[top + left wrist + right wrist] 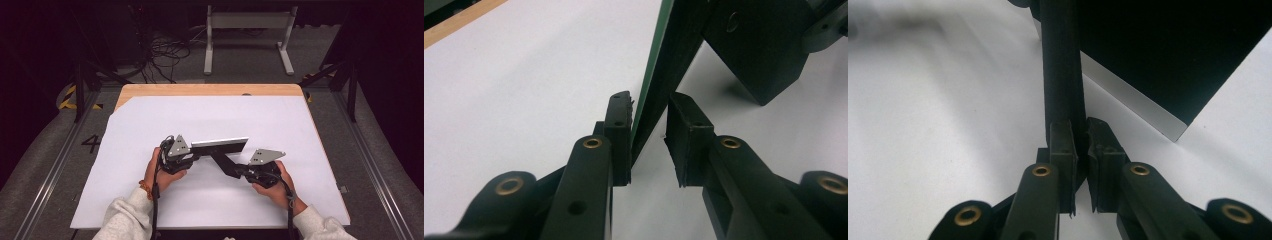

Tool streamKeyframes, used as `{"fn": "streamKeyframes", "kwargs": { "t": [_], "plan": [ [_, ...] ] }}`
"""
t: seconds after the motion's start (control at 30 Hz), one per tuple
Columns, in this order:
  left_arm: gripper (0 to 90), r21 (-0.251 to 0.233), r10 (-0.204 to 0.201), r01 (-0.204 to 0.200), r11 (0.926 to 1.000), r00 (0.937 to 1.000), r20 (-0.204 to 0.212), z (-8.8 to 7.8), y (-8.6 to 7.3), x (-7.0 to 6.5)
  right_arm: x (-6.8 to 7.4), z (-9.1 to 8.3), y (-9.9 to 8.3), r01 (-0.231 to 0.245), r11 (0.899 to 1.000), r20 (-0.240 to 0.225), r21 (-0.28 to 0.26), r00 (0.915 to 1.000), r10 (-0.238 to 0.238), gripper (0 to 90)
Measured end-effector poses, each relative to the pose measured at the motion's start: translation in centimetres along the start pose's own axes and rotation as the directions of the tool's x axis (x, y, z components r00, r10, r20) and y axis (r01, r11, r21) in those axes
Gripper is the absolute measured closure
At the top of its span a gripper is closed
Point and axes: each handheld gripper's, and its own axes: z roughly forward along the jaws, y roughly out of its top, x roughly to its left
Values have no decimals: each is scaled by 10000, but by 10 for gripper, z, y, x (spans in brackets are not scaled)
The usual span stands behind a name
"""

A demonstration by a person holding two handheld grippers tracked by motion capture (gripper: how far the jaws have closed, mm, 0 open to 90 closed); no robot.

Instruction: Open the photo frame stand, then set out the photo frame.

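On white sheet [210, 120]: left claw [649, 130] pinching panel [659, 90], green edge visible up close; right claw [1080, 150] pinching black bar [1060, 65].

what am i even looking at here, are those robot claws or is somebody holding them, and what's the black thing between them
A person is holding them: two hand-held grippers, each with two black jaws. The high view looks down from above on a wooden table covered with white paper. The other two pictures come from small cameras riding on the grippers, looking along their jaws.

The left gripper pinches one end of a thin flat panel standing on edge; it is dark with a green face. The right gripper is closed on a black arm that runs up to the panel, probably its stand or bracket. Nothing else lies on the paper.
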Motion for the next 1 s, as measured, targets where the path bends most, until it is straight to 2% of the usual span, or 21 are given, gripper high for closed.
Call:
{"fn": "streamKeyframes", "kwargs": {
  "t": [0.77, 1.0],
  "plan": [
    [743, 140, -38, 38, 9999, 10000, 23, -5, -1, -3, -2, -1, 1, -75, 9999, -159, 72, 9998, 77, 826],
    [762, 214, 85, -84, 9997, 9999, -85, -10, -2, -6, -3, -1, 0, -114, 9999, -210, 92, 9997, 116, 820]
  ]
}}
